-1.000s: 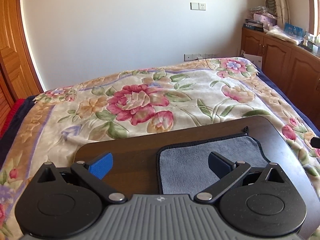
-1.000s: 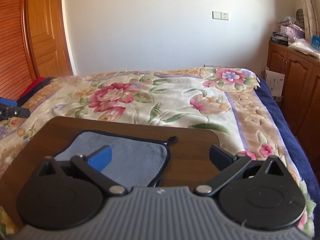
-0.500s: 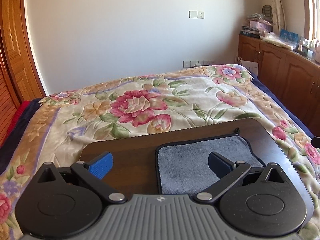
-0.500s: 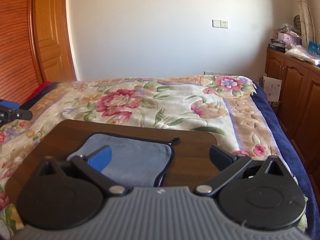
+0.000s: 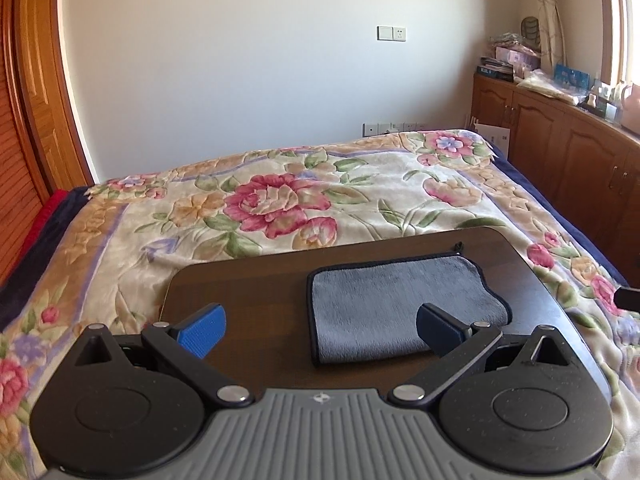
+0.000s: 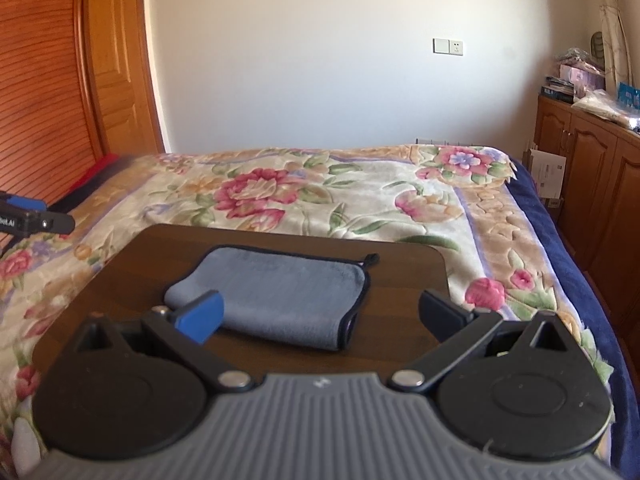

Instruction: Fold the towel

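Note:
A grey-blue towel with a dark hem (image 5: 396,304) lies folded flat on a dark wooden lap table (image 5: 256,292) on the bed. It also shows in the right wrist view (image 6: 280,292), with a small hang loop at its far right corner. My left gripper (image 5: 320,330) is open and empty, raised above the table's near edge, left of the towel's centre. My right gripper (image 6: 320,316) is open and empty, raised over the towel's near right part. The left gripper's tip (image 6: 36,220) shows at the right wrist view's left edge.
The table (image 6: 400,264) rests on a floral bedspread (image 5: 280,200). Wooden cabinets (image 5: 560,148) with clutter on top run along the right wall. A wooden wardrobe (image 6: 60,80) stands at the left. A white wall lies beyond the bed.
Both grippers have pulled back and risen, so more of the table and the whole folded towel now show. Both stay open and empty.

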`<action>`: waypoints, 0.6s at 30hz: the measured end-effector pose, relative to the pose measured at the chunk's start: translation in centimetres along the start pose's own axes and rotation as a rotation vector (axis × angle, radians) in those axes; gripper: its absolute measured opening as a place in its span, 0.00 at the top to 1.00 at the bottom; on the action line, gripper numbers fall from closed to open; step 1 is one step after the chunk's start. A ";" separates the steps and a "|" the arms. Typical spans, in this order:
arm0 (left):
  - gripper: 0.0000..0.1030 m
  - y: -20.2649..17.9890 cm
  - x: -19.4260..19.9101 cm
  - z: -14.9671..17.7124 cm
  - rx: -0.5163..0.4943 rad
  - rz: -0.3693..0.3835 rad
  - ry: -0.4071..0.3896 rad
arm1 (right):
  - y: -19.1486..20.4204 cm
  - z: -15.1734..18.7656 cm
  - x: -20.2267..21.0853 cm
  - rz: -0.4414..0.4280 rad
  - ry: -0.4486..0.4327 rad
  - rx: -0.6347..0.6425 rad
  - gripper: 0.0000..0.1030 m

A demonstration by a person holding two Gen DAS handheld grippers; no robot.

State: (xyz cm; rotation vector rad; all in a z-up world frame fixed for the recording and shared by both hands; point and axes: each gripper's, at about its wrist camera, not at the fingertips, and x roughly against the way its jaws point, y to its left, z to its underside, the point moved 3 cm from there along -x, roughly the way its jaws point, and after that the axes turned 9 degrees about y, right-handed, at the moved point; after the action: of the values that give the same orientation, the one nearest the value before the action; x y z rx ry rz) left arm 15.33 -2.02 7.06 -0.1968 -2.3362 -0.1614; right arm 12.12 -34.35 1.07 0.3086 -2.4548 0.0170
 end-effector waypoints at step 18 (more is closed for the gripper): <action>0.03 0.2 1.4 5.4 0.007 0.002 0.039 | 2.5 2.9 1.4 -0.022 0.019 0.000 0.00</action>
State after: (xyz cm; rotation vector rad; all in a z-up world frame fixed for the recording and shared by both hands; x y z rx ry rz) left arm 10.64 -0.78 4.31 -0.1903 -2.2978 -0.1547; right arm 8.67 -32.46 -0.18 0.3334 -2.4327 0.0106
